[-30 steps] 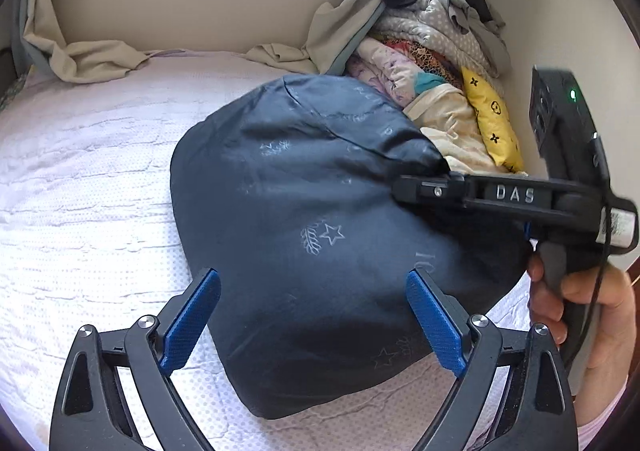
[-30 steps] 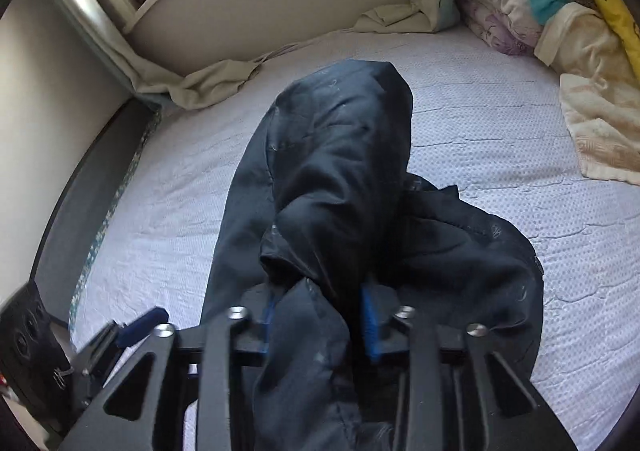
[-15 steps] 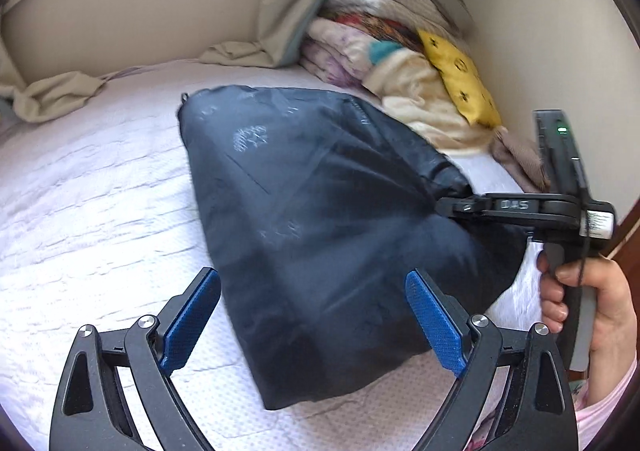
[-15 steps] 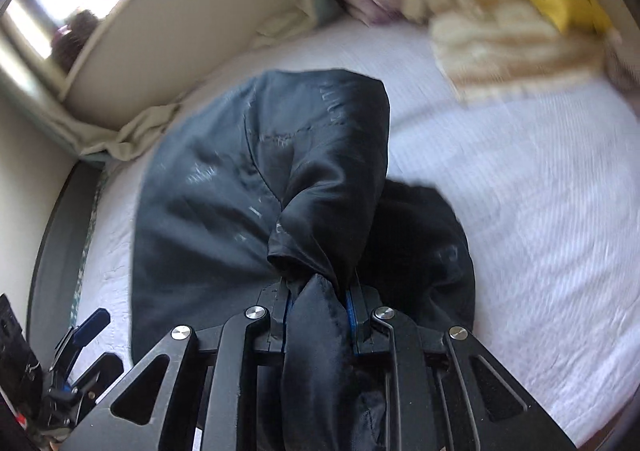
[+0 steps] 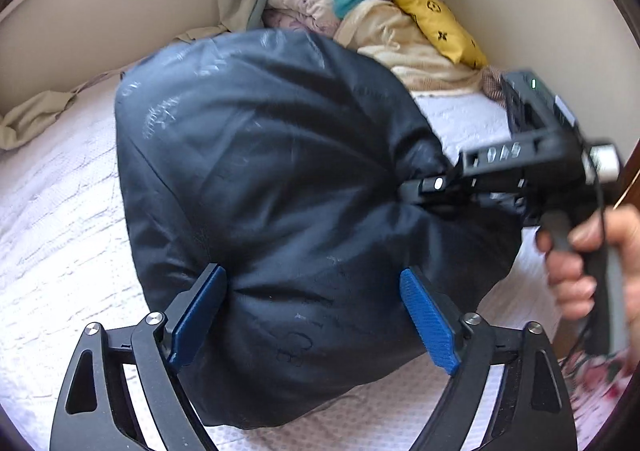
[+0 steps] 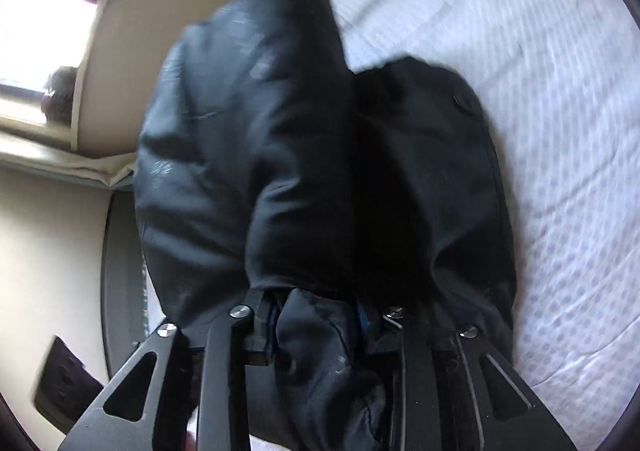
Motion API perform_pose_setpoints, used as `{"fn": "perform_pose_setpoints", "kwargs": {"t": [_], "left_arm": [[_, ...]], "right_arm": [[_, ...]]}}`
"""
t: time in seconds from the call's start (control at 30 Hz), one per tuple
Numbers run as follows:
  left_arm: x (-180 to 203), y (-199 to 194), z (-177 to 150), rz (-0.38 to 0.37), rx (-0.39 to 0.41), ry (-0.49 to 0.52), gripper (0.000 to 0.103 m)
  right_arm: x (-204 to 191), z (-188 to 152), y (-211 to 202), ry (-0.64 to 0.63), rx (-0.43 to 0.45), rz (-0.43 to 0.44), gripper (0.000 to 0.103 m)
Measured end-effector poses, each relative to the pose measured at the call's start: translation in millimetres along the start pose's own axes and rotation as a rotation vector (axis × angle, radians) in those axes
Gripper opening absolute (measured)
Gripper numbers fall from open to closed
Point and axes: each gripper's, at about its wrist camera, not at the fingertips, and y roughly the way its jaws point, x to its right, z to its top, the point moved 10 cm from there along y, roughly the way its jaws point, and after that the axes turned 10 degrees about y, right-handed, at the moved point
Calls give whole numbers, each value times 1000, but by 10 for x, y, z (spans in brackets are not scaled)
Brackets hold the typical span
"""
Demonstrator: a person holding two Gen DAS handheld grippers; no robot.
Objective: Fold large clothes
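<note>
Jacket (image 5: 280, 191), dark, padded, bunched in rough heap on white bedspread (image 5: 52, 251), nearest both grippers. Left gripper (image 5: 316, 315) wide, blue pads straddling jacket's near bulge, not pressing. Right gripper (image 6: 320, 325) narrow, jaws just opened a little, wad of jacket fabric clamped between them, part of garment lifted. Judgement: fold barely begun; no flat layer, no clean crease visible; spreading and folding all remain. Farther back, heap of assorted laundry (image 5: 360, 7) against wall, untouched.
</note>
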Motion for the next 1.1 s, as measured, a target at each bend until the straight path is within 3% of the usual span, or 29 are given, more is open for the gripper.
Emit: {"fn": "perform_pose_setpoints", "kwargs": {"t": [0.03, 0.13, 0.2, 0.33, 0.4, 0.43, 0.53, 0.63, 0.77, 0.87, 0.97, 1.1], "left_arm": [[8, 21, -4, 1, 0, 4, 95], [22, 72, -23, 17, -10, 24, 100], [35, 113, -31, 36, -11, 48, 102], [68, 144, -52, 56, -3, 75, 102], [66, 161, -49, 51, -1, 74, 103], [67, 160, -51, 48, -1, 73, 103], [69, 150, -68, 39, -4, 76, 103], [82, 164, -61, 33, -2, 81, 103], [69, 191, -53, 15, 9, 83, 103], [67, 225, -16, 0, 20, 90, 103], [92, 245, 6, -10, 31, 111, 103], [92, 265, -1, -21, 40, 121, 103]], "right_arm": [[-6, -2, -11, -1, -2, -7, 32], [-105, 25, -166, -17, 16, -54, 63], [-213, 85, -361, -60, 78, -63, 65], [-626, 238, -868, -235, 322, -132, 65], [-853, 275, -975, -302, 399, -129, 61], [-994, 309, -982, -332, 413, -105, 53], [-1337, 429, -767, -393, 362, -43, 27], [-1542, 633, -377, -438, 306, -71, 19], [-1363, 894, 229, -383, 208, -163, 17], [-955, 1060, 674, -322, 142, -274, 3], [-696, 1166, 891, -293, 142, -319, 0], [-571, 1249, 1051, -291, 146, -305, 0]]}}
